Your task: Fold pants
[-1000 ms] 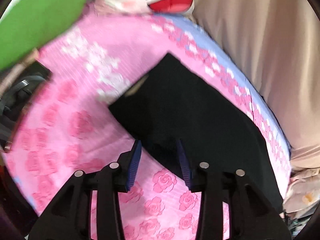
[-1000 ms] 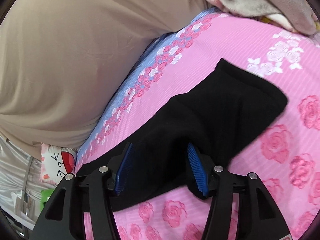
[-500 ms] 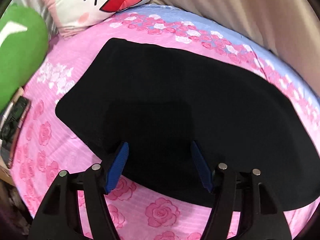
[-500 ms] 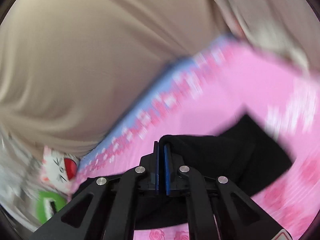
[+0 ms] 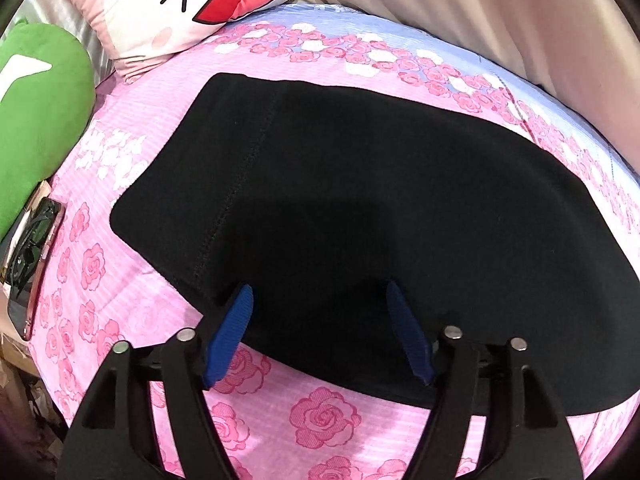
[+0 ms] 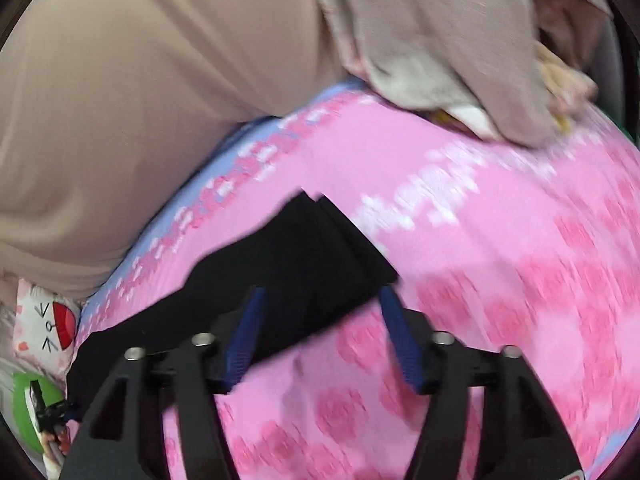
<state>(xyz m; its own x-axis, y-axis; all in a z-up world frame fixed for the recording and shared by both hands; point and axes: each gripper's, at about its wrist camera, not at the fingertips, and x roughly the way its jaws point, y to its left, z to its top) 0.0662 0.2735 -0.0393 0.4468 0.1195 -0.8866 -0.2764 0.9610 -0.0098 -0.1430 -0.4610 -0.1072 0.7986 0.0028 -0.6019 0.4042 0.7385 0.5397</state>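
Black pants (image 5: 360,208) lie flat on a pink rose-print bed sheet (image 5: 132,308), with a stitched seam running down their left part. My left gripper (image 5: 320,328) is open, its blue pads over the near edge of the pants, holding nothing. In the right wrist view the pants' leg end (image 6: 304,256) lies folded in layers on the sheet (image 6: 500,280). My right gripper (image 6: 320,332) is open and empty just in front of that end. This view is blurred.
A white cartoon-face pillow (image 5: 180,4) and a green plush (image 5: 36,112) lie at the bed's left end. A beige curtain (image 6: 140,100) hangs behind the bed. A crumpled beige blanket (image 6: 448,48) lies at the right end. A phone-like object (image 5: 32,264) sits at the left edge.
My right gripper was shut on the pants' fabric half a second ago and has opened and let it go. My left gripper stays open and has come closer to the pants.
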